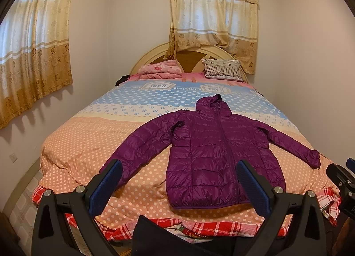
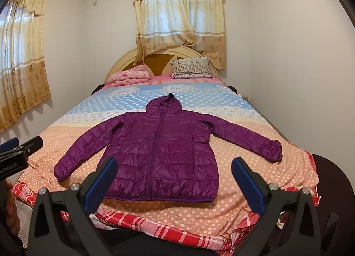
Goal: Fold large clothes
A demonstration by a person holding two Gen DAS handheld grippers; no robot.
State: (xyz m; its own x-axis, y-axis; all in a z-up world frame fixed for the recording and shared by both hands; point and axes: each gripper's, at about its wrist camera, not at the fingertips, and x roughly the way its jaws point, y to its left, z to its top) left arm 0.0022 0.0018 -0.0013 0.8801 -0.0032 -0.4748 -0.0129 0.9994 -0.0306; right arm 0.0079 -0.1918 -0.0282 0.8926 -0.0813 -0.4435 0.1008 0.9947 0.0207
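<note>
A purple hooded puffer jacket point(image 1: 213, 151) point(image 2: 159, 145) lies flat and zipped on the bed, hood toward the headboard, both sleeves spread out to the sides, hem nearest me. My left gripper point(image 1: 179, 167) hovers open above the foot of the bed, short of the hem, holding nothing. My right gripper point(image 2: 174, 164) is likewise open and empty, held back from the hem. Each gripper shows at the edge of the other's view: the right gripper point(image 1: 341, 180) and the left gripper point(image 2: 20, 149).
The bed point(image 1: 93, 145) point(image 2: 255, 167) has a dotted orange, cream and blue cover over a red plaid sheet point(image 2: 155, 225). A folded pink blanket point(image 1: 159, 69) and a striped pillow point(image 1: 224, 70) lie by the headboard. Curtained windows point(image 1: 213, 12) and walls close in on both sides.
</note>
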